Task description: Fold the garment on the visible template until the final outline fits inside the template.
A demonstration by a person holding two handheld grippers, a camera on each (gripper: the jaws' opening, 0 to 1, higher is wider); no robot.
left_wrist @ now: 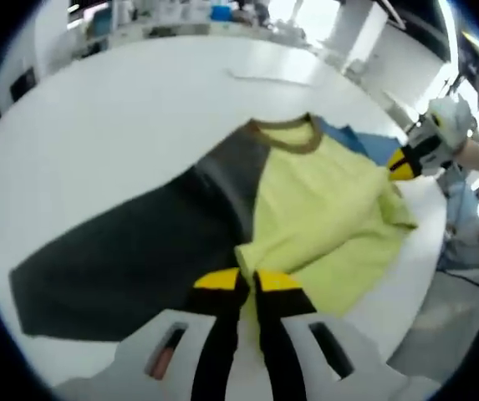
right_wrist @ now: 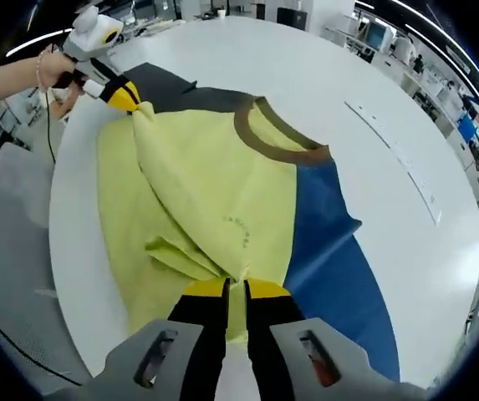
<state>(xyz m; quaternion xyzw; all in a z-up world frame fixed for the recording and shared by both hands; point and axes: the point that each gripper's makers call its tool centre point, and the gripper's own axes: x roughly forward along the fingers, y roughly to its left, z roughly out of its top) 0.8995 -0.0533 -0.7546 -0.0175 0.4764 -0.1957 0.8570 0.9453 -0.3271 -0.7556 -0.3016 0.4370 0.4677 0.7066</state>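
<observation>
Garment point(right_wrist: 214, 200): soft, light knit T-shirt, limp, no stiffness of its own; it bunches into a peak wherever pinched and drapes between the two holds, so it should go best taken by edge or corner, both holds moved together with the span between them taut. Not fragile; likely to drag on the table rather than slide clean. Look: pale yellow body, brown ribbed collar point(right_wrist: 277, 138), one dark grey sleeve point(left_wrist: 130, 259) and one blue sleeve point(right_wrist: 335, 251), a small faint mark on the chest. In the right gripper view it lies centre frame, collar toward the upper right, blue sleeve running to the lower right; in the left gripper view the grey sleeve stretches to the lower left. Left gripper point(left_wrist: 247, 280): yellow-tipped jaws closed together, pinching a gathered fold of yellow cloth at bottom centre. Right gripper point(right_wrist: 235, 288): jaws likewise closed on a bunched pleat of the yellow body. Each gripper also appears in the other's view, held by a person's hand point(right_wrist: 55, 71). Surface is a white round table point(right_wrist: 247, 58); a thin pale strip point(right_wrist: 394, 154) lies upper right, possibly a template edge, though too faint to say. Lab benches beyond.
</observation>
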